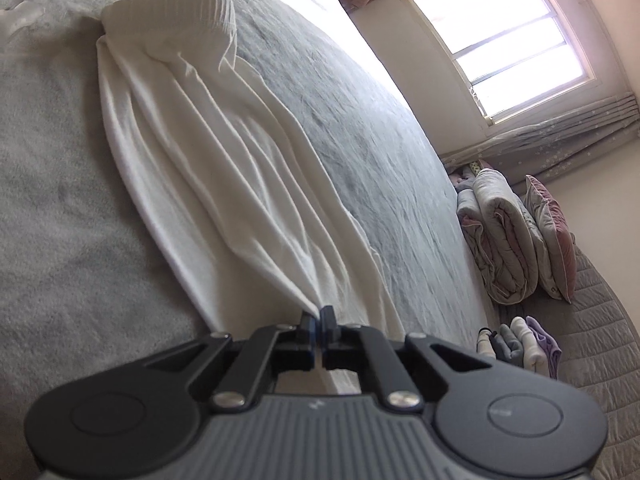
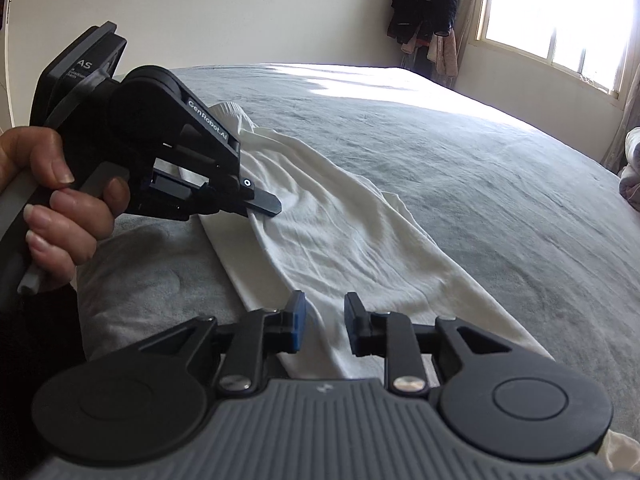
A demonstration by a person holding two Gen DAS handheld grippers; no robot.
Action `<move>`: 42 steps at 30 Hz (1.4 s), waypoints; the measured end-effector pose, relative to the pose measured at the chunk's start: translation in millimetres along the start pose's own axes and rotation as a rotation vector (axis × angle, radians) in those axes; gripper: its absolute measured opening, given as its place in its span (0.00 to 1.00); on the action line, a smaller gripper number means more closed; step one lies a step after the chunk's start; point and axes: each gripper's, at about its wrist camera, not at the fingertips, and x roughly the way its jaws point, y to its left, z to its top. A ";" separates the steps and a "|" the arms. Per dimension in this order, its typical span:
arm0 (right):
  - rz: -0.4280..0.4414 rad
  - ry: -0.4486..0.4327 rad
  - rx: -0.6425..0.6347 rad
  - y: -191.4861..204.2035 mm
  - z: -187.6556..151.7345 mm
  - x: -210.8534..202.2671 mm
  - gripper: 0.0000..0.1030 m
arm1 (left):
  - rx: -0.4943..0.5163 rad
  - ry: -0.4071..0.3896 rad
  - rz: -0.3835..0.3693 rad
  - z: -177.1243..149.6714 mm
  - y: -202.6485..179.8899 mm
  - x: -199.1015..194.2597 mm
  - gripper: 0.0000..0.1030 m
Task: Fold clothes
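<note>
Right wrist view: a hand (image 2: 60, 200) holds the left gripper (image 2: 264, 206), its fingers pinched on an edge of the white garment (image 2: 352, 232) lying on the grey bed (image 2: 500, 184); the right gripper (image 2: 325, 322) hovers above it, jaws apart, gripping nothing.

From my remote seat I see a grey bedspread (image 1: 380, 128) covering the bed, sunlit at its far edge. At one corner (beneath the window (image 1: 500, 36)) sit rolled quilts (image 1: 500, 240), a pink pillow (image 1: 554, 236) and small folded items (image 1: 516, 344). Dark clothes (image 2: 426, 0) hang in the room's corner.
</note>
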 end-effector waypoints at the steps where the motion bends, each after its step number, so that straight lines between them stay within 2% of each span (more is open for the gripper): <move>1: 0.002 -0.001 -0.012 3.3 0.5 1.9 0.41 | -0.004 0.003 -0.003 0.3 1.1 -0.3 0.02; 9: -0.028 -0.029 -0.076 15.0 2.6 8.2 0.41 | -0.017 -0.002 -0.032 2.4 2.1 -5.5 0.02; 10: -0.030 -0.034 -0.079 14.7 2.9 6.8 0.35 | -0.018 -0.004 -0.030 2.9 2.5 -5.5 0.02; 13: -0.036 -0.048 -0.088 14.0 3.8 2.4 0.00 | -0.018 -0.012 -0.021 4.2 3.6 -5.5 0.02; 17: -0.044 -0.067 -0.099 13.0 5.1 -3.5 0.00 | -0.034 -0.057 0.030 6.1 12.1 -8.8 0.04; 20: -0.050 -0.081 -0.108 12.2 6.0 -7.9 0.00 | -0.065 -0.115 0.060 16.4 23.5 -14.1 0.12; 26: -0.062 -0.110 -0.124 10.6 7.9 -16.7 0.00 | -0.161 -0.264 0.120 48.0 46.3 -24.4 0.12; 30: -0.044 -0.115 -0.082 -0.8 9.1 -19.1 0.00 | -0.201 -0.338 0.180 67.9 51.2 -31.7 0.12; 33: -0.039 -0.114 -0.056 -7.7 11.5 -17.9 0.00 | -0.224 -0.353 0.212 78.9 52.4 -32.6 0.12; 37: -0.039 -0.127 -0.026 -8.2 13.7 -23.2 0.00 | -0.246 -0.353 0.205 88.7 54.2 -33.8 0.10; 39: -0.038 -0.137 -0.017 -9.5 14.3 -26.2 0.00 | -0.223 -0.365 0.195 92.3 52.6 -35.0 0.08; 40: -0.038 -0.142 -0.014 -10.2 14.1 -27.8 0.00 | -0.209 -0.378 0.189 93.1 51.2 -36.5 0.02; 42: -0.037 -0.142 -0.017 -10.0 13.9 -28.3 0.00 | -0.188 -0.398 0.182 94.7 49.9 -39.0 0.02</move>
